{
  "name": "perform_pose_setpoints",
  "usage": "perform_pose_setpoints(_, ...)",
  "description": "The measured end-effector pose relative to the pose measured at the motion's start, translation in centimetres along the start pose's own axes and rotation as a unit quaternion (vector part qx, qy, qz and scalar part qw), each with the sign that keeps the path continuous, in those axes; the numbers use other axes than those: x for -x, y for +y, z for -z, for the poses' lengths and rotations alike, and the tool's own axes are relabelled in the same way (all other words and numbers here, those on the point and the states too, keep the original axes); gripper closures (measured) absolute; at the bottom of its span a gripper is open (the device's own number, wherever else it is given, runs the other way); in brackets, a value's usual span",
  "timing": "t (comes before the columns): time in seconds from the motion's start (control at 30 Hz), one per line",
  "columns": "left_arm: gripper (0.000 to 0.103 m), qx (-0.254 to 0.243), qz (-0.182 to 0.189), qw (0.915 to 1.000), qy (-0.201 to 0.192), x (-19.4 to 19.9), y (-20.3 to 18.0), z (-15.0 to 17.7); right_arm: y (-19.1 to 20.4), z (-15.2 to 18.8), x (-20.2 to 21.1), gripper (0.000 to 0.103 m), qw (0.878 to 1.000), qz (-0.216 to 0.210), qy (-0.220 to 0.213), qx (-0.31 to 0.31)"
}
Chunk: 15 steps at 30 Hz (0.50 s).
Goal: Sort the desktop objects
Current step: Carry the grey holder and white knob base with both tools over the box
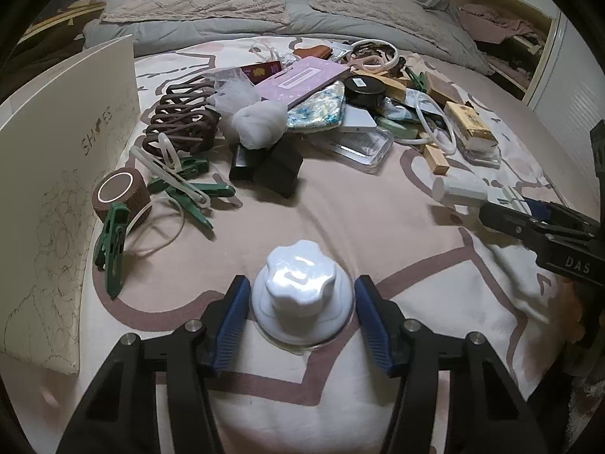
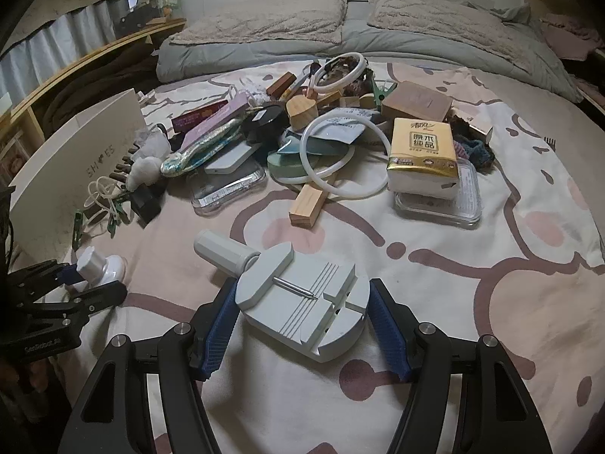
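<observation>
1. Straddling a white knob on the bed cover, the left gripper has its fingers apart, one on each side of the knob's round base; a thin gap shows on both sides, so nothing is clamped.
2. Landmark: the heap of small things. The knob stands upright on the near side of that heap, well clear of it, and dead centre between the left fingers.
3. The right gripper has its fingers apart around a grey flat tool with a stubby handle. They lie close along its edges; whether they press on it I cannot tell. This tool also lies on the near side of the heap.
4. The tool's long axis runs from its rounded end between the fingers out to the handle, which points away and left, toward the heap's left end.
5. Judgement: the next move turns on the knob sitting squarely in the left gap. The left hand is the nearer one, and closing straight in should catch the base.
6. A pale box wall stands left of the heap, a likely place for sorted things.
</observation>
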<state>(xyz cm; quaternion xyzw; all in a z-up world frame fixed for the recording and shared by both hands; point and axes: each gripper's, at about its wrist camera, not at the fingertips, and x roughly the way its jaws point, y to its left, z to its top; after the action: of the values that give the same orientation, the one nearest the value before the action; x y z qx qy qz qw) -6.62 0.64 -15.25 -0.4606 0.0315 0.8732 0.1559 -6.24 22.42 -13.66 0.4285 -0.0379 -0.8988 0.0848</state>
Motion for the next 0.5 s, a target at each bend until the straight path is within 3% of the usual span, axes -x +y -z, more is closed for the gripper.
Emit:
perform_pose_setpoints(0.4,0.047,0.009,0.004,0.9998,-0.020,1.0,0.1,-0.3,0.2,-0.5,0.4,0.035,1.000,-0.006,-0.014,-0.011)
perform_pose_setpoints(0.5,0.048,0.007,-0.011,0.9992,-0.037,1.6,0.2,-0.5,0.1,-0.8,0.7,0.035,1.000,-0.007,-0.021,-0.020)
